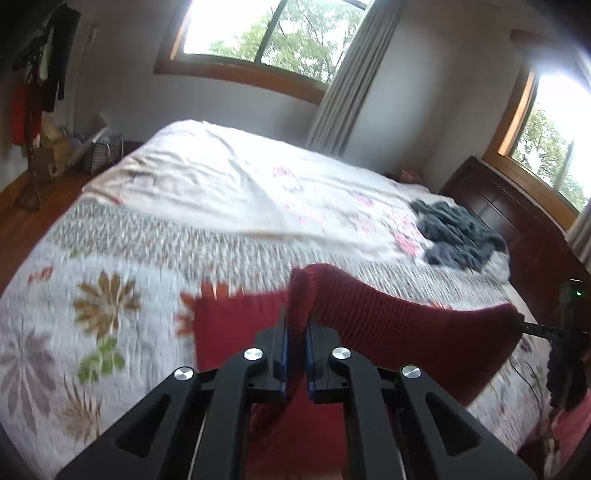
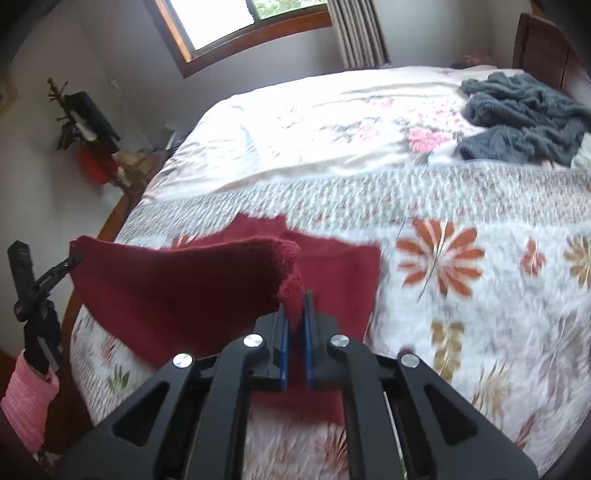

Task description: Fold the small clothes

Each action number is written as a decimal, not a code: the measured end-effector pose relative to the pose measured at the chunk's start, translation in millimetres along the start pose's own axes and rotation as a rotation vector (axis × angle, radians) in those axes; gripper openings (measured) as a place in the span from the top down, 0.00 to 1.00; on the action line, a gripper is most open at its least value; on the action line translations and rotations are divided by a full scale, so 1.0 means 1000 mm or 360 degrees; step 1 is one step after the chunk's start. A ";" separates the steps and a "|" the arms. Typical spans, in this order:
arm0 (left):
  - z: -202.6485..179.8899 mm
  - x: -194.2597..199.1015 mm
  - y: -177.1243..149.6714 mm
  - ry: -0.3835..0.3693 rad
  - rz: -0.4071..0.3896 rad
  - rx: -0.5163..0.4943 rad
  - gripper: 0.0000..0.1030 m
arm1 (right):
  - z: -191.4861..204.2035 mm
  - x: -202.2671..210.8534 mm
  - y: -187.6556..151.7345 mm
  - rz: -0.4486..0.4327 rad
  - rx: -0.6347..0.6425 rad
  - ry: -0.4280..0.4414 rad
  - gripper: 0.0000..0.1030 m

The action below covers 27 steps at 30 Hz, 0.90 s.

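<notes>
Red cloth (image 1: 399,325), knit/ribbed, is held up off the bed (image 1: 122,266) by both grippers, w/ its lower part lying flat on the quilt below. Left gripper (image 1: 297,325): jaws nearly closed, pinching one top corner of the cloth between blue pads (image 1: 281,354); the corner sticks up just above the fingertips. Right gripper (image 2: 295,314): same, jaws close together, clamped on the other top corner, fabric bunched between the blue pads. Top edge of the cloth runs roughly straight btwn the 2 grippers; in the left wrist view the right gripper shows at the far right edge w/ the cloth corner at its tip, and in the right wrist view the left gripper shows at far left the same way, w/ a pink sleeve (image 2: 27,410) under it.

The flat part of the cloth spreads on the floral quilt near the bed's near edge. Further up the bed, a white sheet w/ pink flowers. Grey blanket (image 2: 524,118) crumpled near the wood headboard (image 1: 517,221), well apart from the cloth. Windows (image 1: 266,33) w/ wood frames and a grey curtain (image 1: 351,81) behind. Clothes rack (image 1: 40,66) in the far corner. Quilt pattern blurred in both views.
</notes>
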<state>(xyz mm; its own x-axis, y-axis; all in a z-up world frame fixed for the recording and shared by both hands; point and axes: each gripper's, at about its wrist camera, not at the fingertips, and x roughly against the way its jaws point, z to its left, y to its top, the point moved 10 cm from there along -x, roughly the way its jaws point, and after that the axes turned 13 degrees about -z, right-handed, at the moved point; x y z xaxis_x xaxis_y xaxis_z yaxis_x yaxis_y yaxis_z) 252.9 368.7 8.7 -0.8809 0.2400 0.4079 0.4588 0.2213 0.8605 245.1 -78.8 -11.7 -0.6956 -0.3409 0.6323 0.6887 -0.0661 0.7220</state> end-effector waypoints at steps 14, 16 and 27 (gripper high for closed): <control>0.044 -0.195 -0.023 0.0181 0.0284 -0.0024 0.93 | -0.068 -0.187 0.024 0.0236 -0.0152 -0.0228 0.95; 0.054 -0.215 -0.043 0.0222 0.0359 -0.0036 0.93 | -0.076 -0.207 0.011 0.0289 -0.0169 -0.0251 0.95; 0.089 -0.254 -0.093 0.0344 0.0537 -0.0001 0.77 | -0.103 -0.251 -0.022 0.0404 -0.0217 -0.0382 0.75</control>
<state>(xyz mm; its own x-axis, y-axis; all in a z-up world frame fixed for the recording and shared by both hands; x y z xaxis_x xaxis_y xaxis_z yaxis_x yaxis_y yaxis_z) 444.6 371.4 -202.1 -0.6850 0.0944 0.7224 0.7265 0.1633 0.6675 425.5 -88.8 -214.8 -0.5159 -0.1342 0.8461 0.8552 -0.1376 0.4997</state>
